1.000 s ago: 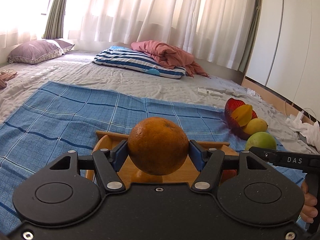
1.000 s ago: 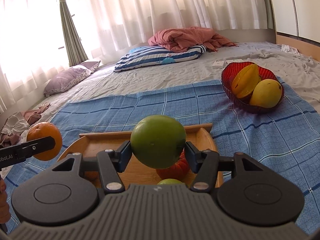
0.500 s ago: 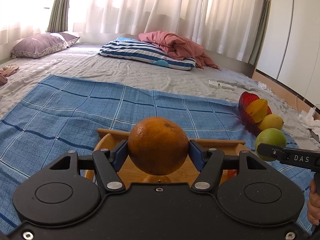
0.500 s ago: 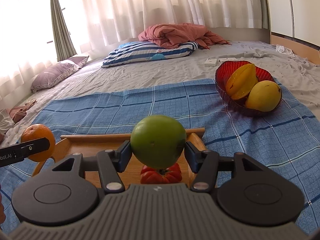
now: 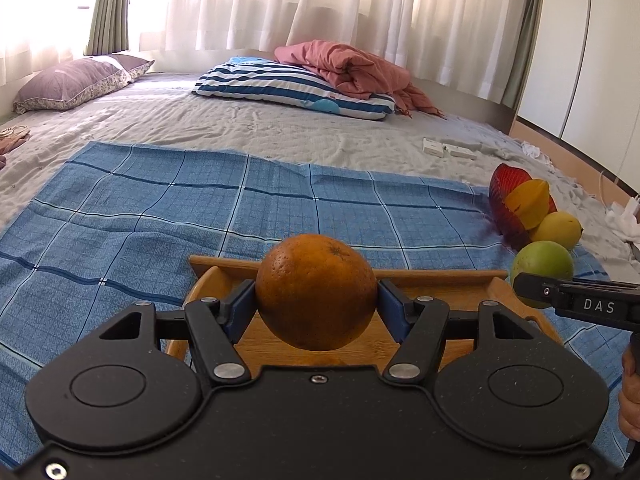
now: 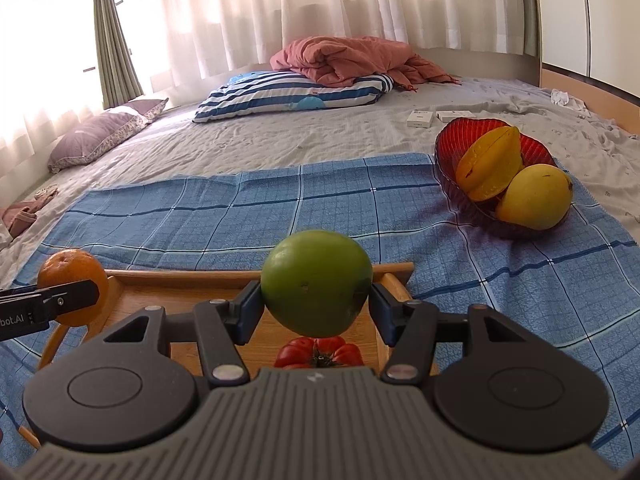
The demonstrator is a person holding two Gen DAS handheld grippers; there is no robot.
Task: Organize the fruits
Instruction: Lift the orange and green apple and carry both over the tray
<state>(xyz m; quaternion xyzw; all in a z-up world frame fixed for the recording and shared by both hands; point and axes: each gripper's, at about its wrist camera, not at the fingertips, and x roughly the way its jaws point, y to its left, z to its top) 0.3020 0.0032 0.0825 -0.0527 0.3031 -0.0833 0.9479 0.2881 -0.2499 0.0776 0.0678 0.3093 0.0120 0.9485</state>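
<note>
My left gripper [image 5: 316, 300] is shut on an orange [image 5: 316, 291], held above the wooden tray [image 5: 440, 286]. My right gripper [image 6: 316, 304] is shut on a green round fruit [image 6: 316, 282] over the same tray [image 6: 176, 280], with a red tomato [image 6: 318, 354] lying on the tray just below it. Each view shows the other gripper's fruit at its side: the green fruit [image 5: 543, 262] at the right, the orange [image 6: 72, 280] at the left. A red glass bowl [image 6: 452, 148] at the right holds a starfruit [image 6: 490, 162] and a yellow mango [image 6: 534, 196].
A blue checked cloth [image 5: 180, 200] on the bed lies under the tray and bowl. At the back are a striped pillow [image 5: 288, 86], a pink blanket [image 5: 352, 66], a purple pillow [image 5: 76, 82] and two small white boxes [image 5: 448, 149]. A hand [image 5: 631, 392] shows at the right edge.
Both grippers have moved forward and slightly down over the tray with their fruits still held. The tomato has come into view under the green fruit, and the bowl looks nearer.
</note>
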